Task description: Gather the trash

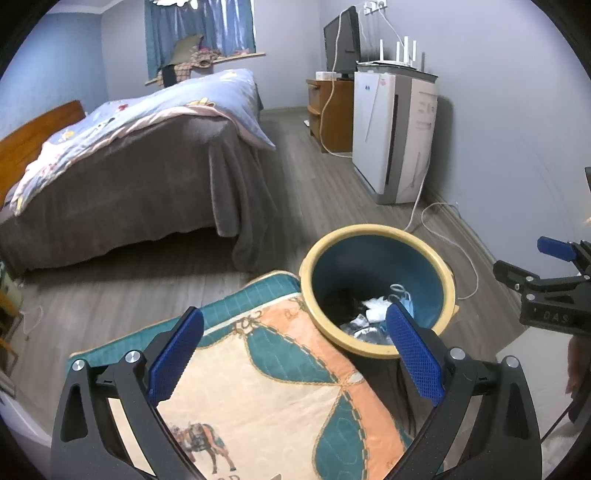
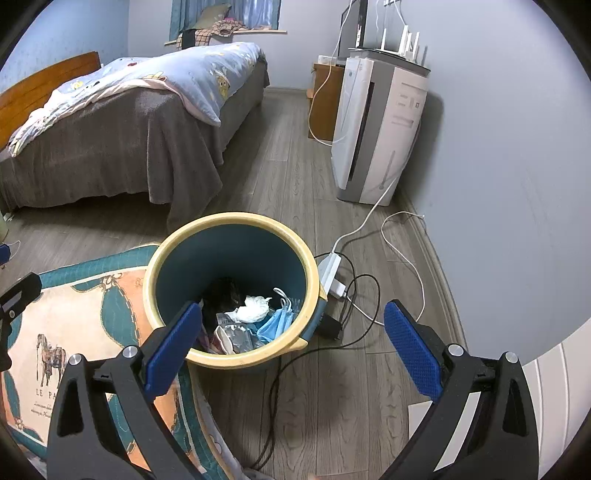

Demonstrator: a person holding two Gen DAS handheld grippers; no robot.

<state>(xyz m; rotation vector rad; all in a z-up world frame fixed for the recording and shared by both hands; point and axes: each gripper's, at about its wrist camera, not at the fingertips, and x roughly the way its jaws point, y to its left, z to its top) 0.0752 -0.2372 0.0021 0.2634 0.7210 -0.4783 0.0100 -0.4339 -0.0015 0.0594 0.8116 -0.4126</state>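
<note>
Both grippers — left gripper (image 1: 293, 354) and right gripper (image 2: 291, 345) — hover spread and empty above the waste bin (image 2: 162, 258), at the quilted mat's (image 1: 258, 387) corner, masks and wrappers (image 2: 255, 317) already inside.

I see a bedroom with pale blue-grey walls (image 2: 498, 129) and a grey plank floor (image 2: 288, 177). My landmark is the bed (image 1: 147, 173), under a brown cover and a light blue quilt (image 1: 155, 107). Behind it hangs a blue curtain (image 1: 199, 29) over a cluttered sill. Across the floor from the bed, a white purifier (image 1: 391, 136) stands against the wall, with a wooden cabinet (image 1: 328, 110) and monitor (image 1: 341, 44) beyond. The light is dim and cool.
</note>
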